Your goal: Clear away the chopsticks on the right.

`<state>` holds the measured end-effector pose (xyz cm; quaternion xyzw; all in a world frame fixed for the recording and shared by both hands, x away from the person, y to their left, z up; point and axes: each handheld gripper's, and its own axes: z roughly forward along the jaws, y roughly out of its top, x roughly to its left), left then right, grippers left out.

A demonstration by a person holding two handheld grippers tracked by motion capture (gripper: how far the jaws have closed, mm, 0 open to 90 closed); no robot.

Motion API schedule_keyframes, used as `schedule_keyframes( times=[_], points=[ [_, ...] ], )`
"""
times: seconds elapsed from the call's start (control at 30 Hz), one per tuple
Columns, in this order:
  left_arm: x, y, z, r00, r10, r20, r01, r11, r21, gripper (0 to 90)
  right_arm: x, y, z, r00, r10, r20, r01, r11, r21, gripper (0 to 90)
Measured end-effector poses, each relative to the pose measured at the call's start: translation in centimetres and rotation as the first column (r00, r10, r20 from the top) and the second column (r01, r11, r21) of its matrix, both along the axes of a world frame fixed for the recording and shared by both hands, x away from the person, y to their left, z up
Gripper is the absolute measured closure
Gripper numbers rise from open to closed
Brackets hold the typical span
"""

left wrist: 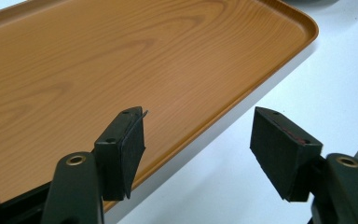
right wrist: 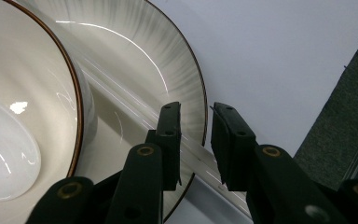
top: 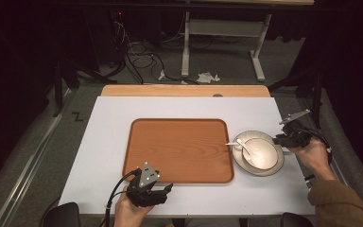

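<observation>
A wooden tray (top: 179, 149) lies in the middle of the white table. Right of it, a pale plate (top: 238, 164) carries a white bowl (top: 264, 153) with a white spoon (top: 242, 145) resting in it. My left gripper (top: 168, 189) hovers at the tray's front edge with its jaws wide apart and nothing between them (left wrist: 198, 140); the tray (left wrist: 121, 56) lies just beyond. My right gripper (top: 278, 141) is at the plate's right side. Its jaws (right wrist: 196, 126) stand a narrow gap apart and straddle the plate rim (right wrist: 168, 56). A pale shiny strip (right wrist: 198, 156) crosses beneath them.
The white table cover (top: 113, 142) has bare room left of the tray and behind it. The table's right edge and the grey floor (right wrist: 340, 140) are close to my right gripper. Cables (top: 137, 56) and a desk frame (top: 185, 42) stand on the floor beyond the table.
</observation>
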<state>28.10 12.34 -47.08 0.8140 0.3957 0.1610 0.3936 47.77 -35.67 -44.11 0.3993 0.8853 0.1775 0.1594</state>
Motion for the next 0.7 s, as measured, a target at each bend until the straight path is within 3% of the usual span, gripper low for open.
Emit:
schedule_keyframes(
  times=[0.4,0.7],
  points=[
    [0.1,-0.1,-0.1,1.0,0.001,-0.004,-0.001,1.0,0.006,35.2,1.0,1.3,-0.2,0.9987,0.031,-0.04,-0.031,0.9993,-0.019,74.3],
    [0.0,-0.1,-0.1,1.0,0.0,-0.006,0.0,1.0,0.007,35.2,1.5,2.2,-0.5,0.9971,0.052,-0.055,-0.052,0.9986,-0.003,74.7]
  ],
)
